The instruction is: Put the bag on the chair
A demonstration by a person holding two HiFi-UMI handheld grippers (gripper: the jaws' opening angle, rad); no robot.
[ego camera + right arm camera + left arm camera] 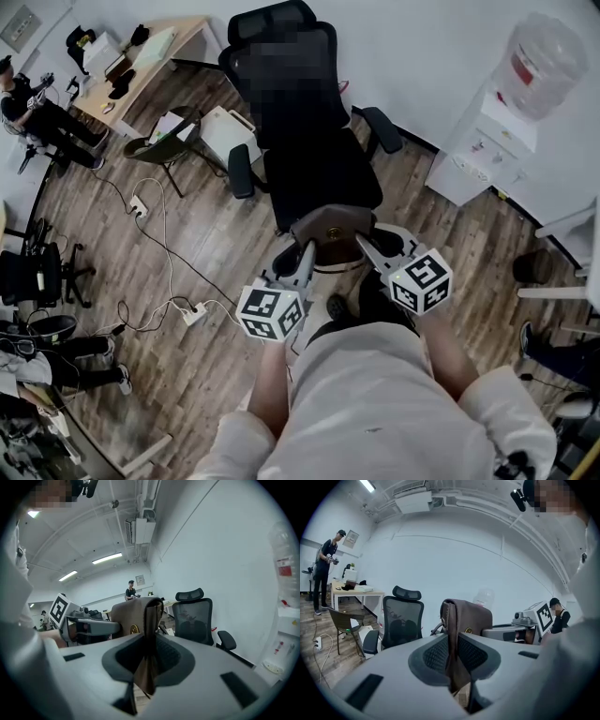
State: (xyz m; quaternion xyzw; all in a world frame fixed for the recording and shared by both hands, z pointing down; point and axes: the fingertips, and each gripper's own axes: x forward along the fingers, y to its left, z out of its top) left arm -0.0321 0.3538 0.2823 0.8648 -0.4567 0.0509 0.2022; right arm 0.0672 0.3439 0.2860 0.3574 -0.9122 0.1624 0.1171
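**Left gripper.** The left gripper (452, 654) has its two ribbed pads (435, 654) clamped on a side edge of the brown bag (469, 617). The leather fold runs upright between the jaws, which sit narrowly apart with the material pinched tight. In the head view the left gripper (306, 251) reaches forward from its marker cube (270, 312) to the bag's left end.

**Right gripper.** The right gripper (147, 660) is likewise clenched on the bag (125, 617), at the opposite side edge. A brown fold fills the gap between the jaws and hangs a little below them. In the head view the right gripper (364, 244) meets the bag's right end.

**Bag.** The bag (332, 228) is carried upright between the two grippers, with a small round gold emblem on its face. It sits at the front edge of the seat of the black office chair (317, 169). Contact with the seat cannot be confirmed. In both gripper views the chair (401, 619) (193, 618) stands beyond the bag.

**Surroundings.** The floor (216, 234) is wood plank, with a white power strip (194, 314) and cables on it. A water dispenser (476, 150) stands against the wall at the right, topped by a clear bottle (542, 52). A desk (141, 61) and a small olive chair (165, 148) are at the upper left, near another person (33, 111).
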